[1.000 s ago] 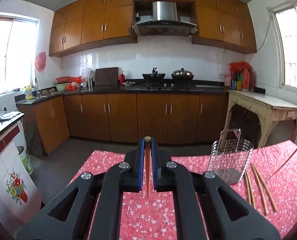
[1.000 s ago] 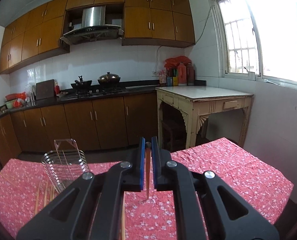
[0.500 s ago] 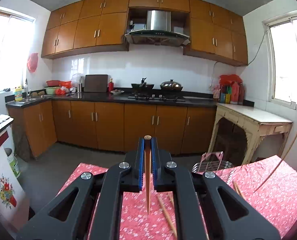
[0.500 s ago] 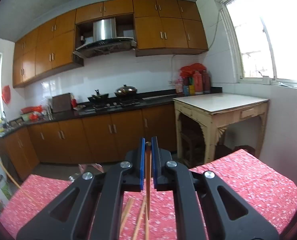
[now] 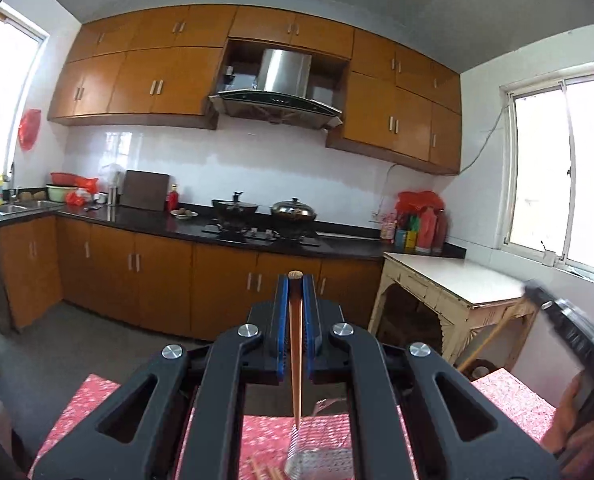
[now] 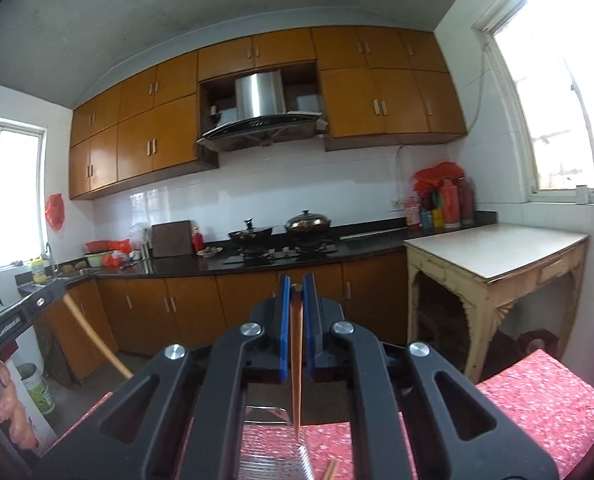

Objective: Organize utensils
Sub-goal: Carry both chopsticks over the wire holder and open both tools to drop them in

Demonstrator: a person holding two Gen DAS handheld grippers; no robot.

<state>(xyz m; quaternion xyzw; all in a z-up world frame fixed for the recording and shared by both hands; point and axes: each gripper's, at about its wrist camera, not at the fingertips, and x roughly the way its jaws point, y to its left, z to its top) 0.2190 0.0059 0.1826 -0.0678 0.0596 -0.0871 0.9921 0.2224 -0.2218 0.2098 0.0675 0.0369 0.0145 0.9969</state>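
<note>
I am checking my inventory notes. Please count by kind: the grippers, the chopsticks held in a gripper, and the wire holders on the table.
Grippers: 2, the left gripper and the right gripper.
Held chopsticks: 2, the left chopstick and the right chopstick.
Wire holder: 1.
Total: 5.

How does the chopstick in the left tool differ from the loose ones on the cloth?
The held chopstick points tip down, clamped in the left tool; the loose chopsticks lie flat. It hangs clear of the cloth; they rest on it. All are brown wood.
</note>
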